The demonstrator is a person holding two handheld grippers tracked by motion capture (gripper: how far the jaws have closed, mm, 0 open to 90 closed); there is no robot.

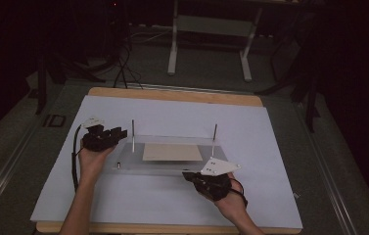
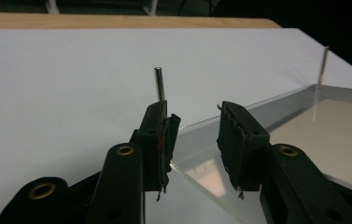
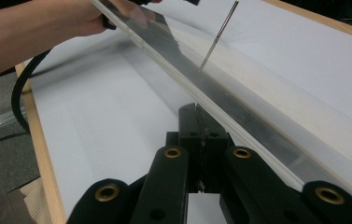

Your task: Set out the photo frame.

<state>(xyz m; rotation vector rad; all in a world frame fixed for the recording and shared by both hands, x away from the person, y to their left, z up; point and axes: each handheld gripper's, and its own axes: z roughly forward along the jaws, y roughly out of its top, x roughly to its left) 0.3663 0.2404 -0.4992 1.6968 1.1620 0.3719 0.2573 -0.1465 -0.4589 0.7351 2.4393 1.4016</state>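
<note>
the left gripper (image 1: pixel 116 133) is held in the left hand (image 1: pixel 92 161), with the forearm entering from the bottom edge and the palm turned upward. its jaws are seen parted in the left gripper view (image 2: pixel 194 135), with nothing pressed between the pads. the right gripper (image 1: pixel 188 175) is gripped by the right hand (image 1: pixel 231 203), pointed leftward, and its jaws are seen pressed together in the right gripper view (image 3: pixel 200 122).

clear plate (image 3: pixel 239 109) cut off at lower right, small peg (image 1: pixel 119 165) perhaps a screw
</note>
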